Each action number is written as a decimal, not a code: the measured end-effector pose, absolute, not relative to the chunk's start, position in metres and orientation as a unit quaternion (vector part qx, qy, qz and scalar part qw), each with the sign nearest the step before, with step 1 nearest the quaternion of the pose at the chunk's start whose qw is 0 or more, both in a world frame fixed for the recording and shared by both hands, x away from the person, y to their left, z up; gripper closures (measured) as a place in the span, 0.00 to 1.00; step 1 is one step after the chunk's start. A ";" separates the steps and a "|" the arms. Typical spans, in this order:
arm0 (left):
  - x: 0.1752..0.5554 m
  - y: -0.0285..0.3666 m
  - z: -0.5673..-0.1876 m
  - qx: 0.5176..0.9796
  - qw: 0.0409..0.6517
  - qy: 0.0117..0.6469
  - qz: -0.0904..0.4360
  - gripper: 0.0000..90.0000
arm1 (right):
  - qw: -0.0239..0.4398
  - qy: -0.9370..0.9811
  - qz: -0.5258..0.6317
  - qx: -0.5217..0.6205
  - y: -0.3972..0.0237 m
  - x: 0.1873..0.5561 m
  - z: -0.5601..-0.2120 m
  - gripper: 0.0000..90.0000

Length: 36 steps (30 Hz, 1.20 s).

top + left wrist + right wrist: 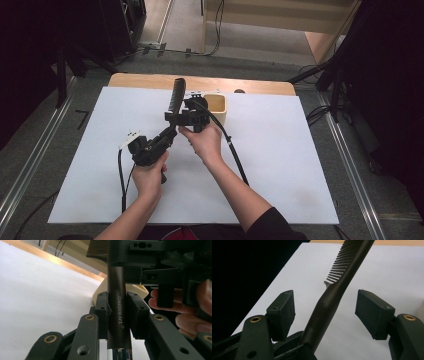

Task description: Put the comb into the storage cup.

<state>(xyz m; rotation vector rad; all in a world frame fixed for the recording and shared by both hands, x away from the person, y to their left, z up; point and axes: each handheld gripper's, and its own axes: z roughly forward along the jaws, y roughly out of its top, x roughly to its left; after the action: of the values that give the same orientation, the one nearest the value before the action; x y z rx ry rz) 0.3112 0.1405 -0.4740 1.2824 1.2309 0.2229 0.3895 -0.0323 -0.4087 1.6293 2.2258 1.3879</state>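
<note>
My left gripper (117, 315) clamps the dark brown plastic comb (337, 290) by its handle; my right gripper (329, 312) straddles it, jaws wide, not touching.

Overhead plus 2 close views (comb (342, 277) shared)

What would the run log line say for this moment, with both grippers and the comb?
left gripper: shut on comb handle | right gripper: open, jaws either side of comb, not touching | cream box: behind on table

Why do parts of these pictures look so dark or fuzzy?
High view: evenly lit white sheet, black dim surroundings. Left gripper view: the comb handle's lettering is sharp, the hand nearby blurred. Right gripper view: comb teeth soft, left side black.
</note>
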 end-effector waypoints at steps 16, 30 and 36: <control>0.311 0.142 -0.472 0.542 0.645 0.530 0.099 0.82 | 0.007 0.698 0.445 0.561 -0.011 0.392 -0.407 0.58; 0.310 0.143 -0.474 0.530 0.657 0.528 0.091 0.82 | -0.002 0.682 0.441 0.583 -0.012 0.392 -0.406 0.73; 0.310 0.143 -0.475 0.527 0.657 0.532 0.086 0.82 | -0.002 0.679 0.441 0.587 -0.011 0.392 -0.406 0.74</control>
<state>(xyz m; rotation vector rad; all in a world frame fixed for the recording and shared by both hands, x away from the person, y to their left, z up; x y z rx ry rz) 0.3102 0.1430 -0.4754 1.1937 1.2041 0.1955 0.3916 -0.0106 -0.4060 1.8466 2.1371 1.3863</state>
